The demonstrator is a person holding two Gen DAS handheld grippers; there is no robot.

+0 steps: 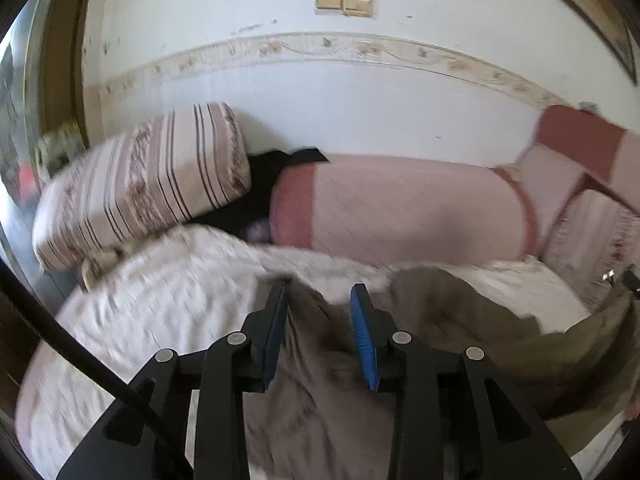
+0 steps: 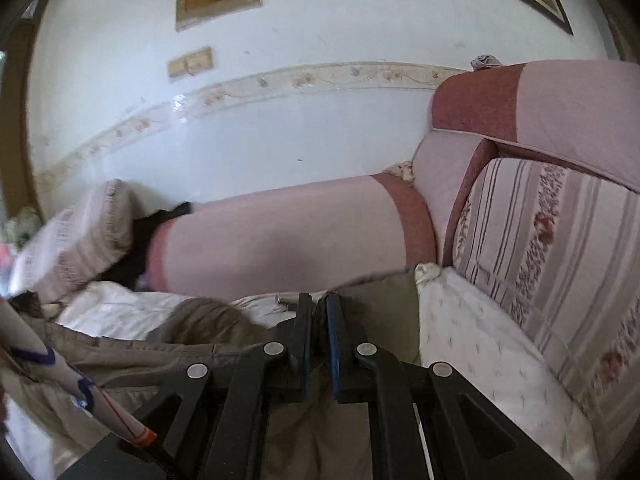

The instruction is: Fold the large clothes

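Note:
A large olive-brown garment (image 1: 320, 392) lies rumpled on a white quilted cover (image 1: 168, 304) over the sofa seat. My left gripper (image 1: 320, 296) is open, its blue-padded fingers a hand's width apart just above the garment's fabric, which rises between them. In the right wrist view the same garment (image 2: 200, 332) stretches to the left. My right gripper (image 2: 319, 308) is shut on a fold of the garment near the sofa's back corner.
A pink sofa armrest (image 1: 400, 208) runs along the white wall. A striped cushion (image 1: 144, 184) leans at its left end beside dark cloth (image 1: 260, 184). The striped back cushion (image 2: 552, 248) stands to the right. The white cover (image 2: 480, 352) covers the seat.

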